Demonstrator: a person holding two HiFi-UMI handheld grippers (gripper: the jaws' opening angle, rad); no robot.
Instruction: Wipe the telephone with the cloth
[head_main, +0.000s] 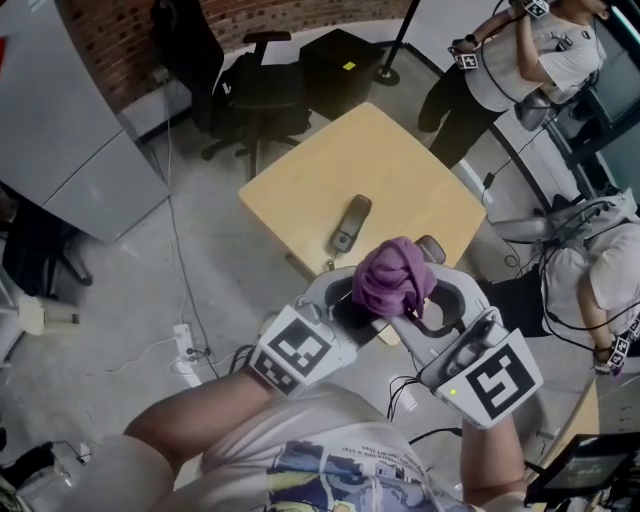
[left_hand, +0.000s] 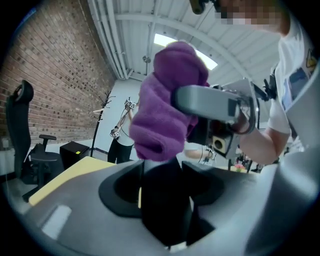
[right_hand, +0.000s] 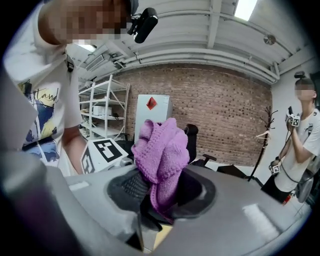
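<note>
The telephone (head_main: 351, 222) lies flat on the pale wooden surface (head_main: 410, 165), a dark handset near the middle, with its long side running toward you. Nothing touches it.

The purple cloth (head_main: 393, 278) is on your side of the telephone, up in the air over the near edge of the surface and clear of the handset. It is bunched into a thick wad. Your right tool (right_hand: 159, 197) is clamped on the lower part of the wad, and the rest bulges up above the jaws.

Your left tool (left_hand: 170, 172) sits just beside the cloth, also on your side of the telephone, and faces the right tool. Its jaws stand slightly parted, and nothing shows pinched between them. The cloth's lower fold hangs right over their tips; whether it touches them cannot be told.

Beyond the telephone, past the far edge of the surface, stands a black office chair (head_main: 262, 95). To the telephone's far right, off the surface, a person in a light shirt (head_main: 520, 60) stands on the grey floor.
</note>
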